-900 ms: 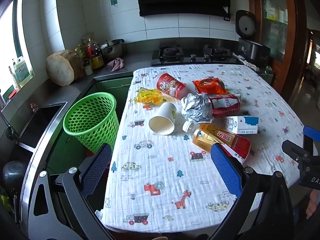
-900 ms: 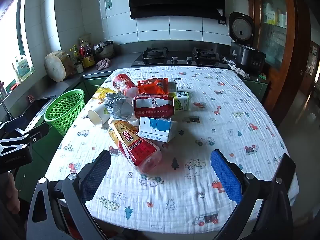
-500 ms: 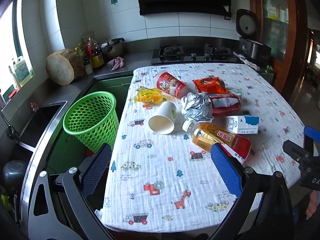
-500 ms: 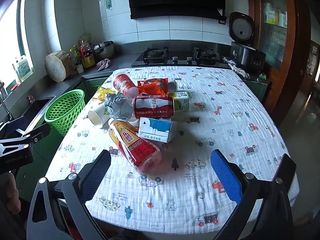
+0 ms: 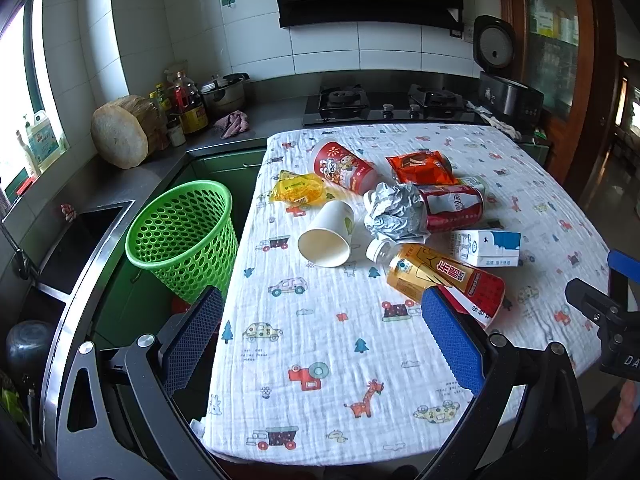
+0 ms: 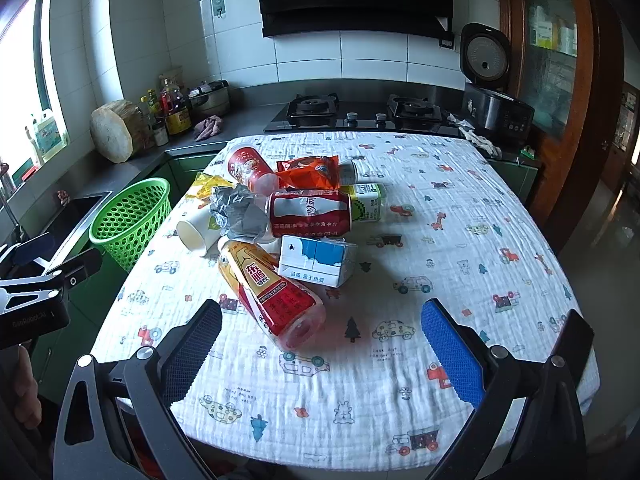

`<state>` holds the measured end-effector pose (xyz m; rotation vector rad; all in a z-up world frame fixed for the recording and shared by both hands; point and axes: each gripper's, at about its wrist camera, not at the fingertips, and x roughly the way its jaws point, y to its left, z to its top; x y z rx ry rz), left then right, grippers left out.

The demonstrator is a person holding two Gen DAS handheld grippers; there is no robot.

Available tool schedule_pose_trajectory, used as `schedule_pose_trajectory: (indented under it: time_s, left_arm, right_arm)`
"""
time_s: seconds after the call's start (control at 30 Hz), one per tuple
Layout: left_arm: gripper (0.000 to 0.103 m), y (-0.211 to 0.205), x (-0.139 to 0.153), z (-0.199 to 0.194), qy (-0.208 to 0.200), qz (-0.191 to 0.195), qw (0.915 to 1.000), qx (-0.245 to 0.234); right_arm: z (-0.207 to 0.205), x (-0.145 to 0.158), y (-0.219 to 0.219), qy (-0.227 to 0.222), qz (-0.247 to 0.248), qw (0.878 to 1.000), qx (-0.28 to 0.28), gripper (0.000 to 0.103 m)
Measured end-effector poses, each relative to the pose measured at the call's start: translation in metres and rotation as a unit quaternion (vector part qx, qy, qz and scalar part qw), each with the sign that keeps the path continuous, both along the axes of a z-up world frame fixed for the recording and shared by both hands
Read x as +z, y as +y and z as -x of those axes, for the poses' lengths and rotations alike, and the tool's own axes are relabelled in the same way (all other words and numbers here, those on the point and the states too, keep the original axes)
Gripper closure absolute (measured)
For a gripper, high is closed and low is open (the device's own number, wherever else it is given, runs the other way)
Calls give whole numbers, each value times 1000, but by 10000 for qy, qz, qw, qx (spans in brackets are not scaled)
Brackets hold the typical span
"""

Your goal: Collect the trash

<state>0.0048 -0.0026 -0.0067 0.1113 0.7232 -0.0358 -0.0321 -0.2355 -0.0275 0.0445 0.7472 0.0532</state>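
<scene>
Trash lies in a pile on the patterned tablecloth (image 5: 320, 360): a white paper cup (image 5: 328, 236), crumpled foil (image 5: 394, 210), a red cola can (image 5: 452, 206), a tea bottle (image 5: 440, 276), a blue-white carton (image 5: 486, 246), a red noodle cup (image 5: 344, 166), an orange wrapper (image 5: 420, 168) and a yellow wrapper (image 5: 296, 188). A green mesh basket (image 5: 182, 236) stands left of the table. My left gripper (image 5: 320, 336) is open and empty over the table's near left edge. My right gripper (image 6: 320, 344) is open and empty, just short of the tea bottle (image 6: 272, 292).
A sink (image 5: 80, 240) and counter lie left of the basket. A wooden block (image 5: 120, 136), bottles and a pot stand on the counter. A gas hob (image 5: 384, 104) and a rice cooker (image 5: 504, 80) are behind the table. A green-white carton (image 6: 366, 202) lies behind the can.
</scene>
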Motion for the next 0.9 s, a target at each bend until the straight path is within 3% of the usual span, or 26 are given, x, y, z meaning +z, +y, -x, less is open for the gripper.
schedule_pose_trajectory:
  time_s: [0.9]
  left_arm:
    - [5, 12, -1, -17, 79, 2, 9999, 104]
  right_arm:
    - [-20, -8, 3, 121, -38, 9999, 20, 6]
